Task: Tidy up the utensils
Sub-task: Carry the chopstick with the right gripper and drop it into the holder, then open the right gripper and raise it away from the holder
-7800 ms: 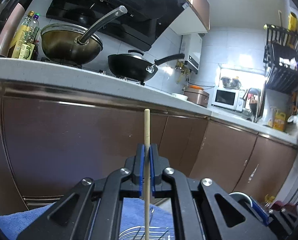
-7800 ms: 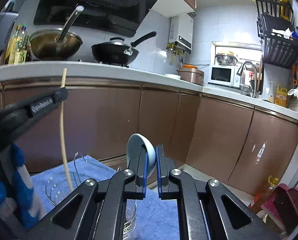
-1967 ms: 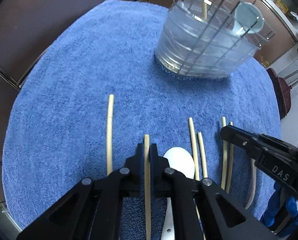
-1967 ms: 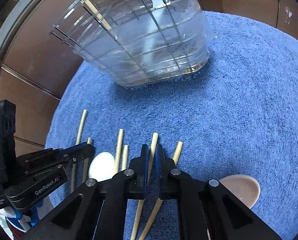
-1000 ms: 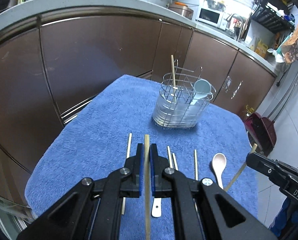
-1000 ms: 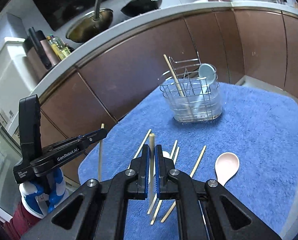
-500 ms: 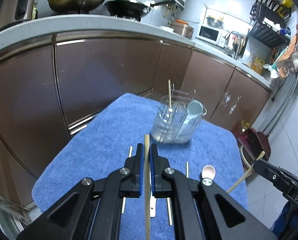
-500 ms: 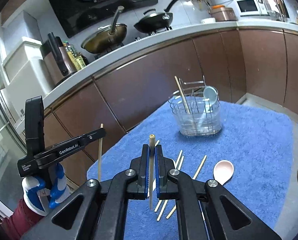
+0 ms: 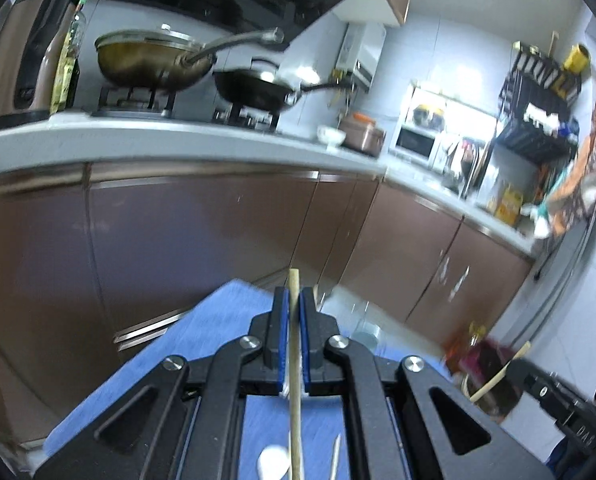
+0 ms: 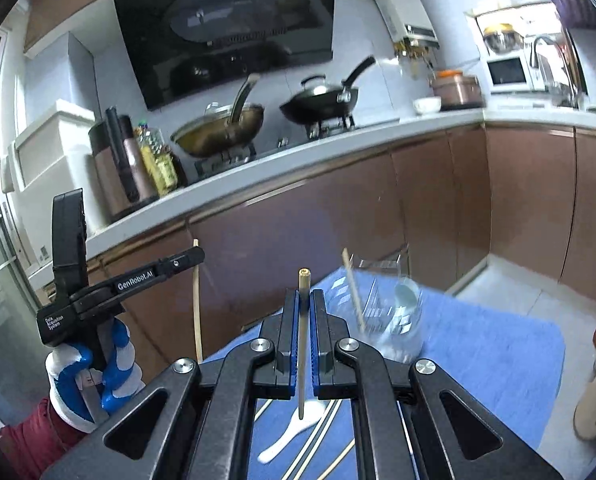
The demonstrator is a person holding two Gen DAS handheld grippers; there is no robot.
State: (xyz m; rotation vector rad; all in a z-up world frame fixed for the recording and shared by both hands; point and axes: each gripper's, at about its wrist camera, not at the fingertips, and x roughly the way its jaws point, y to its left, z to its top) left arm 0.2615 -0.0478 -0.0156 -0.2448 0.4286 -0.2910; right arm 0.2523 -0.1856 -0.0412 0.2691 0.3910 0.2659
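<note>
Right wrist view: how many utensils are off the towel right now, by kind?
Chopsticks: 3 (one in the right gripper, one in the left gripper, one in the holder)
Spoons: 1 (light blue spoon in the holder)
Total: 4

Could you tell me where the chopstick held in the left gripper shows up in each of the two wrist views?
Left wrist view: the chopstick runs upright through the picture's lower middle, clamped in the left gripper.
Right wrist view: it stands at centre left, hanging from that gripper's tip.
Shared landmark: the black pan on the stove.
</note>
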